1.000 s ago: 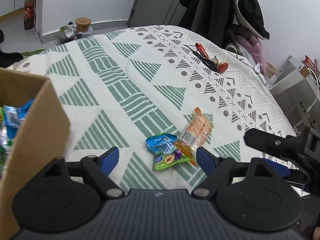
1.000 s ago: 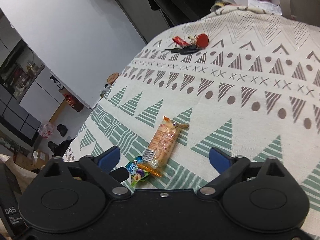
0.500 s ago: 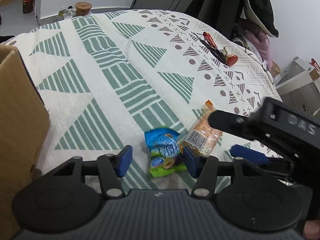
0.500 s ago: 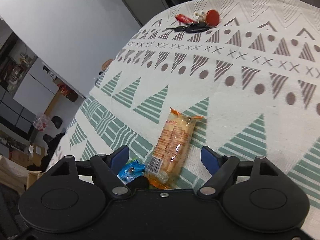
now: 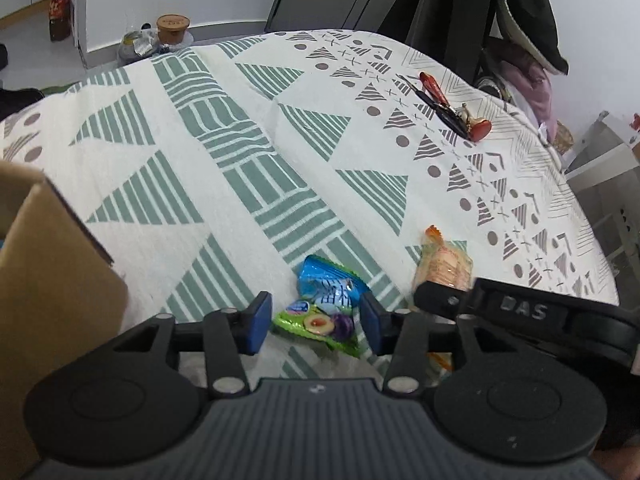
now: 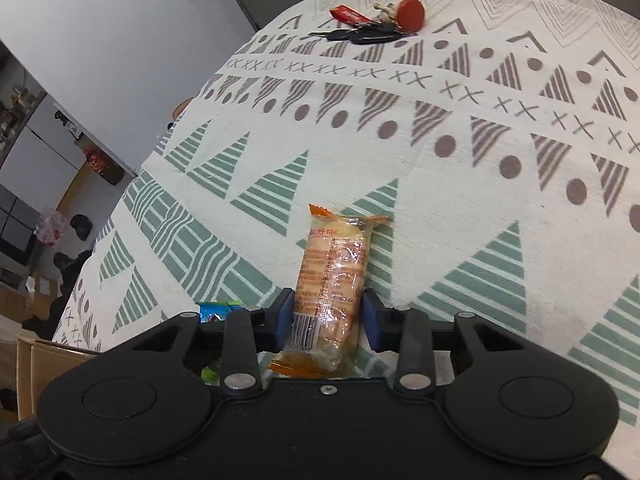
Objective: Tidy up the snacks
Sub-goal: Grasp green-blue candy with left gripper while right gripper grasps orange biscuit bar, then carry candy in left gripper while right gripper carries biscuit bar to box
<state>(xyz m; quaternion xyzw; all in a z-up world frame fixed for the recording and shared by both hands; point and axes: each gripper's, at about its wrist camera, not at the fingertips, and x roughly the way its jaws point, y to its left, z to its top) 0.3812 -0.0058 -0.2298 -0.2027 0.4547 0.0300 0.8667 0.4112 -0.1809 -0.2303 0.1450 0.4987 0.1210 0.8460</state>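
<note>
A blue wrapped snack (image 5: 327, 285) lies on a green wrapped snack (image 5: 316, 325) on the patterned tablecloth (image 5: 208, 152). My left gripper (image 5: 316, 322) has its blue pads on either side of these two packets, nearly touching them. An orange cracker packet (image 6: 333, 276) lies just to the right, and shows in the left wrist view (image 5: 442, 266) too. My right gripper (image 6: 327, 316) is shut on the cracker packet's near end, which rests on the cloth. The right gripper's black body (image 5: 520, 312) crosses the left wrist view.
A cardboard box (image 5: 44, 280) stands at the left, close to my left gripper. A bunch of keys with red tags (image 6: 372, 24) lies at the far side of the table. The table edge drops off at the right (image 5: 592, 240).
Both grippers have moved forward and down onto the snacks and closed in. The right pads now press the cracker packet. The left pads have narrowed around the blue and green packets.
</note>
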